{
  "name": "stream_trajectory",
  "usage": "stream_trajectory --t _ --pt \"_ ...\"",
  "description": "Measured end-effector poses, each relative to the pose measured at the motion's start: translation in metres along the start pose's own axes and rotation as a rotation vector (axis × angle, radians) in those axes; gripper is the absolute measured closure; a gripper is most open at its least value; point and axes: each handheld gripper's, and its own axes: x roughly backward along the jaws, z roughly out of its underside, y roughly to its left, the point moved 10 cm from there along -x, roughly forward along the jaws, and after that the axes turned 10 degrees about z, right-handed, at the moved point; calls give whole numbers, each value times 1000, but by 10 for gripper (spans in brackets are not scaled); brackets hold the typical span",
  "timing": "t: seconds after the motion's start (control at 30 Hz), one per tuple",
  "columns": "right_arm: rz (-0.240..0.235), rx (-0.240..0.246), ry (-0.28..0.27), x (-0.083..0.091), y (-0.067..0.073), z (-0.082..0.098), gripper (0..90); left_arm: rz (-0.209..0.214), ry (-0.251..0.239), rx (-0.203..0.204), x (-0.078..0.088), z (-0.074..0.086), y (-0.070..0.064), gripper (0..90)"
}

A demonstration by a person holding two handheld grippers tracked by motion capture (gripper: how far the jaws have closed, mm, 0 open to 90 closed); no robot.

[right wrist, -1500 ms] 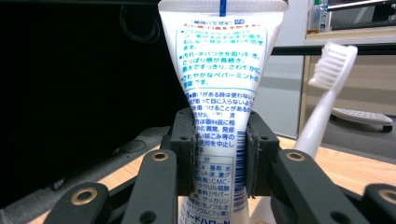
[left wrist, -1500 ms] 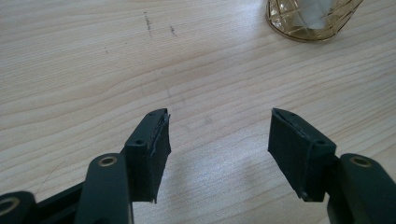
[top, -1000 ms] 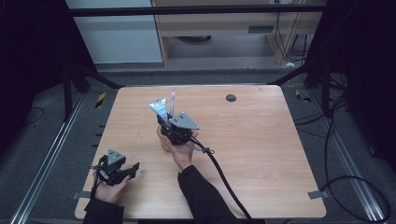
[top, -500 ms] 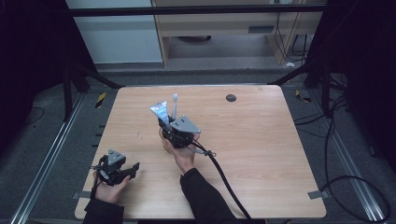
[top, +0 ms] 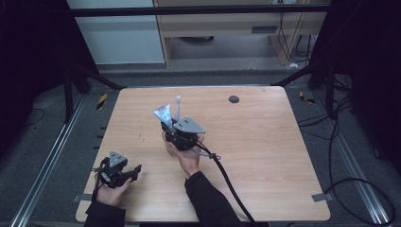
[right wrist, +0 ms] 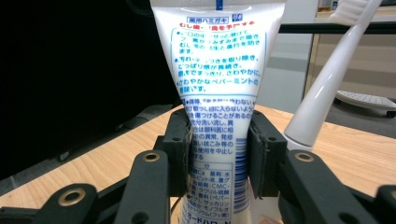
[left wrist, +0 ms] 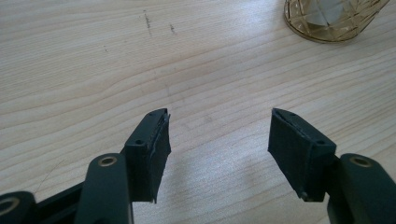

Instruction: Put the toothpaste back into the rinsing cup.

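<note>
The right claw is clamped on a toothpaste tube standing upright near mid-tabletop, beside a white toothbrush. The left claw rests released at the near-left corner. Risk — the soft tube may slip or buckle, or knock the toothbrush, if lifted askew.

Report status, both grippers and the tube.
Right gripper shut on toothpaste tube. Toothbrush right beside it. Left gripper open, empty. Amber glass ahead of it.

Light wood table on grey floor, black frame bars around, pale cabinet and wooden desk behind, dim surroundings.
</note>
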Motion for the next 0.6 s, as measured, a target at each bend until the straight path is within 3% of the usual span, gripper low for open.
stream_trajectory --t 0.3,0.6 --pt "8 6 39 11 -7 -5 612 0 3 -1 0 0 -1 377" --pt "-11 37 114 17 -5 6 601 1 3 -1 -1 0 -1 377"
